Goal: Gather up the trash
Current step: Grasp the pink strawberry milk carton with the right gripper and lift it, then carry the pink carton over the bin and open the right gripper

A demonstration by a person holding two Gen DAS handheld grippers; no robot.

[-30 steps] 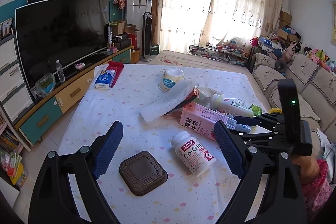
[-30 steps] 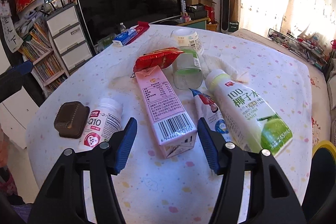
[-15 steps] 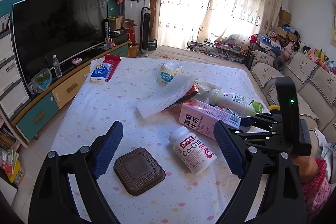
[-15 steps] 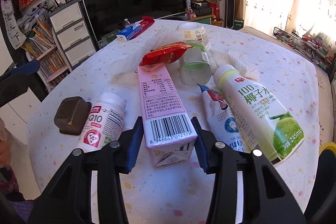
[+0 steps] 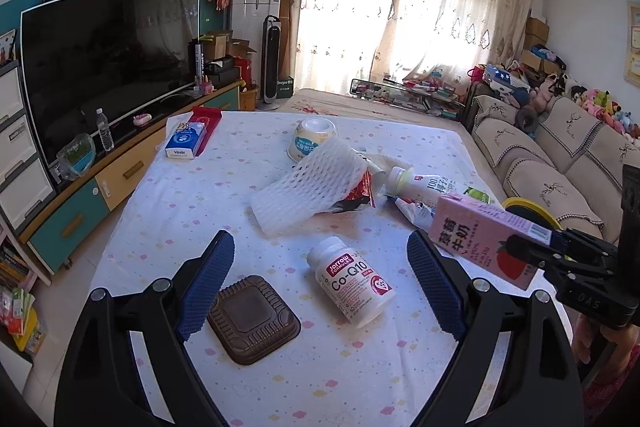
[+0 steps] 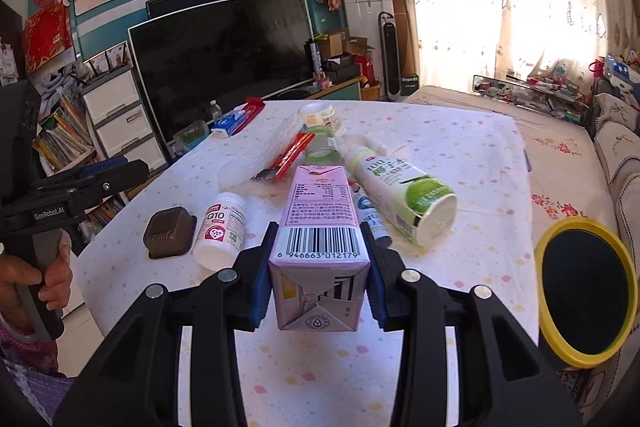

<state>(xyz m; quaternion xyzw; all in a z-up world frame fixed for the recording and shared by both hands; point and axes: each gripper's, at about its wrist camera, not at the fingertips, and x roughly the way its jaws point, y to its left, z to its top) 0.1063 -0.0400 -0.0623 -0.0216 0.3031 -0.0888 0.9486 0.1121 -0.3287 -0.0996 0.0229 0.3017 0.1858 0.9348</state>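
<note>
My right gripper [image 6: 318, 281] is shut on a pink strawberry milk carton [image 6: 318, 227] and holds it lifted above the table; the carton also shows at the right of the left wrist view [image 5: 480, 239]. My left gripper [image 5: 320, 287] is open and empty above a white Co-Q10 bottle [image 5: 350, 281] and a brown square lid [image 5: 252, 319]. On the table lie a coconut drink bottle [image 6: 396, 187], a white foam net [image 5: 312, 183], a red wrapper [image 6: 294, 153] and a small pouch [image 6: 370, 213].
A yellow-rimmed bin [image 6: 586, 293] stands off the table's right edge. A white cup [image 5: 312, 143] and a blue tissue pack [image 5: 186, 145] sit at the far side of the table [image 5: 200, 211]. A TV [image 5: 108, 63] is on the left, a sofa [image 5: 560, 163] on the right.
My right gripper closed on the pink carton and lifted it off the table toward the near right. My left gripper stayed open and shifted only slightly.
</note>
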